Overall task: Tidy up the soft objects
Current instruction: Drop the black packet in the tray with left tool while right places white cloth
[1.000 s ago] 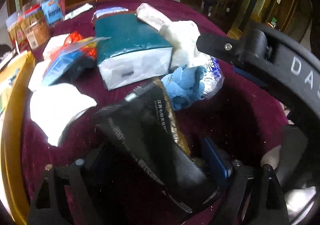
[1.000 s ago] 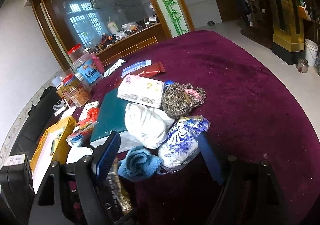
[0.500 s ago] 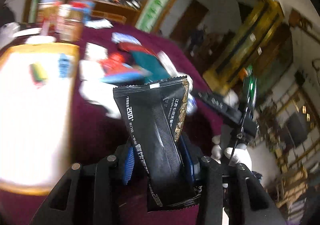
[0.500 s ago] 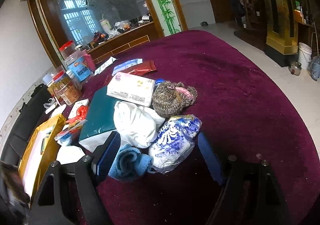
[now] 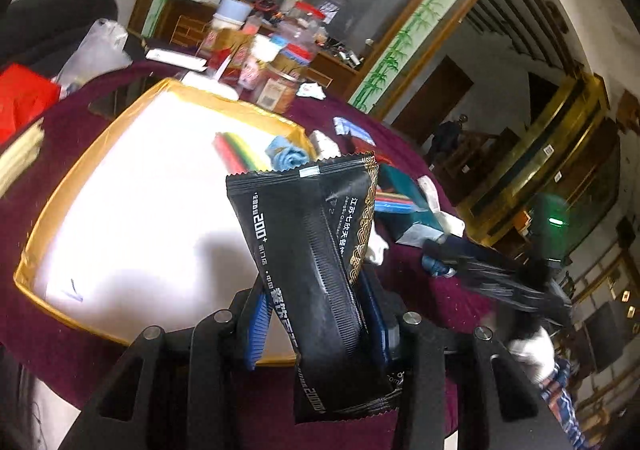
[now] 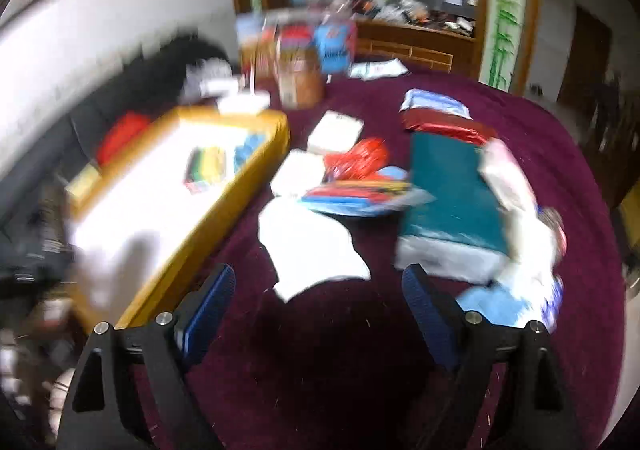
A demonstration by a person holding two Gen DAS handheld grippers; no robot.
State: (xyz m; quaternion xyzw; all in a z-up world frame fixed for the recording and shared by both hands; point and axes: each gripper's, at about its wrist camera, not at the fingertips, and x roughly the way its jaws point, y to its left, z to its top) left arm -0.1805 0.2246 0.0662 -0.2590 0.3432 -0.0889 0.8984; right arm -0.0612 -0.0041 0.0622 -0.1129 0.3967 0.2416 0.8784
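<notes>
From my left wrist, my left gripper (image 5: 316, 314) clamps a black pouch (image 5: 316, 250) with white and gold print, upright, its crimped top edge above the blue pads. It hangs over the near edge of the yellow tray (image 5: 120, 121), whose white floor is glared out; a blue cloth (image 5: 286, 155) lies at its far end. The pouch's lower end is cut off behind the fingers.

From my right wrist, everything blurs. My right gripper (image 6: 316, 302) is opening, nothing between its jaws, above maroon tablecloth (image 6: 400, 390). Ahead lies a white piece (image 6: 312, 246), perhaps cloth, beside a teal pack (image 6: 448, 189).
</notes>
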